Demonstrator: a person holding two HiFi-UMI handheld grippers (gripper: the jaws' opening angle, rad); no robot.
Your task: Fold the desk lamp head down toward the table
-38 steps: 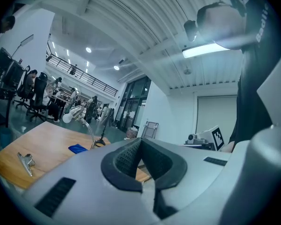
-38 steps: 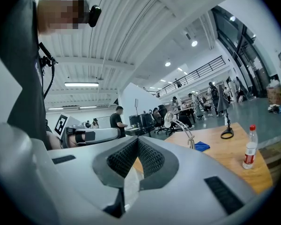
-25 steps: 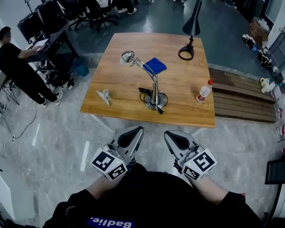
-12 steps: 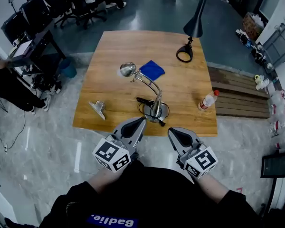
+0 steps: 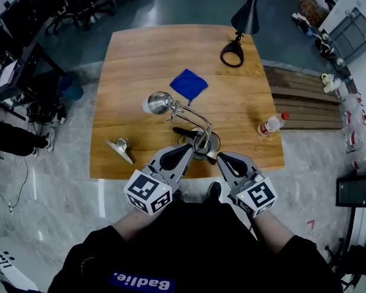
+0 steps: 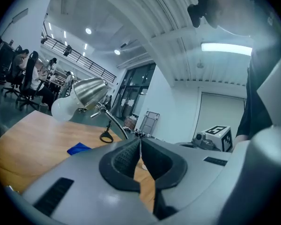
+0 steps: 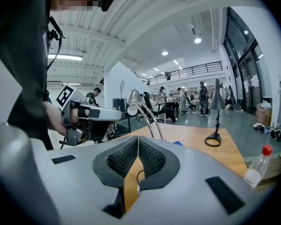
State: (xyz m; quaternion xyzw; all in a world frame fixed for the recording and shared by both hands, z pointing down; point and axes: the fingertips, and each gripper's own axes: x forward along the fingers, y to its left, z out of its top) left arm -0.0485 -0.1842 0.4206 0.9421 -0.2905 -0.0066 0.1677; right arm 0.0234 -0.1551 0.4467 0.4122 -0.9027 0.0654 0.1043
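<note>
A silver desk lamp stands near the front edge of the wooden table (image 5: 134,54). Its round base (image 5: 202,144) is right in front of both grippers, and its arm rises left to the head (image 5: 158,101), raised and facing left. My left gripper (image 5: 186,149) is shut and empty, its tip just left of the base. My right gripper (image 5: 222,157) is also shut and empty, just right of the base. The left gripper view has the lamp head (image 6: 86,90) with its white bulb up and left of the closed jaws (image 6: 140,139). From the right gripper (image 7: 138,138) the lamp head (image 7: 132,97) shows beyond the tips.
A black desk lamp (image 5: 244,23) stands at the table's far right edge. A blue cloth (image 5: 189,84) lies behind the silver lamp, a plastic bottle (image 5: 271,124) at the right edge, a small metal object (image 5: 119,146) at the front left. Office chairs and desks stand far left.
The table has come much closer. Both grippers moved forward together from over the floor to the table's near edge, on either side of the lamp base. Both stayed shut.
</note>
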